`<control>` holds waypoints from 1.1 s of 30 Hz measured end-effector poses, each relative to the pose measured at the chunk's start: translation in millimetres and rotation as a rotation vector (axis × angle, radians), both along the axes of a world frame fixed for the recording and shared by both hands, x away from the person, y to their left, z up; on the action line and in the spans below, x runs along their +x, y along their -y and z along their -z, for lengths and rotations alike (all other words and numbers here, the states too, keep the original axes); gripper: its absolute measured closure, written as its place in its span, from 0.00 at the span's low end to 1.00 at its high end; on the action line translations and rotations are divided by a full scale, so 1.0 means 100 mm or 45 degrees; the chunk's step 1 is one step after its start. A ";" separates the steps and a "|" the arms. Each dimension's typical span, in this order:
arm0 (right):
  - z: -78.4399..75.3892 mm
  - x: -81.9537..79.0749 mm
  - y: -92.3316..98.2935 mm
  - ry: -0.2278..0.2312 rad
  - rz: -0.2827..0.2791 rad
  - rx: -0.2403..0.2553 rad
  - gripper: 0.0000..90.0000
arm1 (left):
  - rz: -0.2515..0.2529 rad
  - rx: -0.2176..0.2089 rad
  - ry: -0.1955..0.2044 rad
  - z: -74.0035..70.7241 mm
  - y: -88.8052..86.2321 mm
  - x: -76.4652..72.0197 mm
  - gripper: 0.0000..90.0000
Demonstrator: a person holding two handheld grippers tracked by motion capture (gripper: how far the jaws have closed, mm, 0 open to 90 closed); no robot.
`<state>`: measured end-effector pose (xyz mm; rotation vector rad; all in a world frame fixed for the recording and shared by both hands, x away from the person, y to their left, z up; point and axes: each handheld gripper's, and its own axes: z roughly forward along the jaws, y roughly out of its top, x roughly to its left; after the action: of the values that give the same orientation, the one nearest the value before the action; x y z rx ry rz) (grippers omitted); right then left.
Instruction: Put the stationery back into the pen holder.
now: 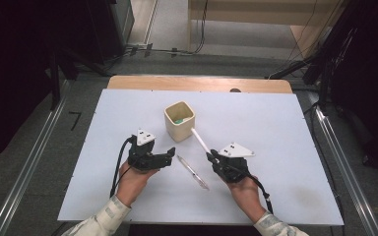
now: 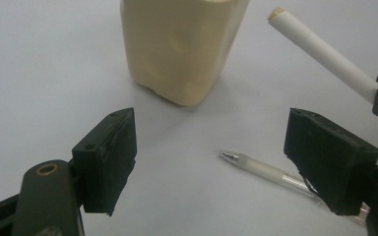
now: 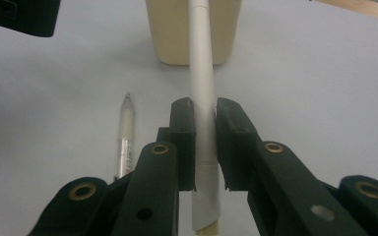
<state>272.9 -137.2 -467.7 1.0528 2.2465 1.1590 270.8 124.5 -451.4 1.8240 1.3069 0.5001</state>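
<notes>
A cream square cup [image 1: 177, 132] stands upright near the middle of the white table [image 1: 275, 128]. My right gripper [image 1: 210, 155] is shut on a white pen [image 1: 200, 141], which slants up towards the cup's right side. In the right gripper view the jaws [image 3: 205, 105] clamp the white pen [image 3: 200, 73] just in front of the cup [image 3: 193, 29]. A clear pen [image 1: 193, 172] lies flat on the table between the two hands. My left gripper [image 1: 170, 156] is open; in its own view the gripper [image 2: 211, 128] has its jaws wide apart, with the clear pen [image 2: 266, 169] on the table by the right jaw, untouched.
Something small and green lies inside the cup [image 1: 178, 120]. The table's wooden far edge [image 1: 199, 83] borders a floor with cables. Metal rails run along both sides of the table. Dark equipment stands at the back left and right.
</notes>
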 end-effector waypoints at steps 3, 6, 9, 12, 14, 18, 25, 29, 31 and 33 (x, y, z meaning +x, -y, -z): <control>0.00 -0.01 -0.04 -0.001 -0.016 0.003 0.85 | 0.003 -0.005 0.001 0.00 0.02 0.01 0.25; -0.02 -0.03 -0.08 0.005 -0.036 0.006 0.85 | 0.007 -0.004 -0.004 0.01 0.03 0.02 0.25; -0.02 -0.04 -0.12 0.009 -0.047 0.011 0.85 | 0.014 -0.011 -0.004 0.01 0.04 0.03 0.26; -0.02 -0.05 -0.16 0.005 -0.063 0.011 0.85 | 0.023 -0.022 -0.006 0.01 0.06 0.04 0.29; -0.01 -0.06 -0.19 0.004 -0.072 0.011 0.85 | 0.037 -0.024 -0.009 0.01 0.08 0.04 0.30; -0.01 -0.06 -0.24 0.003 -0.088 0.010 0.85 | 0.053 -0.044 -0.015 0.01 0.11 0.05 0.32; 0.00 -0.09 -0.31 0.007 -0.115 0.015 0.85 | 0.086 -0.104 -0.045 0.02 0.14 0.08 0.37; 0.00 -0.09 -0.34 0.006 -0.123 0.015 0.85 | 0.093 -0.133 -0.061 0.01 0.15 0.09 0.38; 0.01 -0.09 -0.35 0.005 -0.130 0.011 0.85 | 0.101 -0.137 -0.064 0.01 0.16 0.09 0.38; 0.01 -0.09 -0.36 0.007 -0.133 0.016 0.85 | 0.106 -0.148 -0.068 0.02 0.18 0.09 0.39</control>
<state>263.5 -101.4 -468.8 0.9460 2.3171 1.2180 280.1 106.1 -453.2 1.7975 1.2629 0.3261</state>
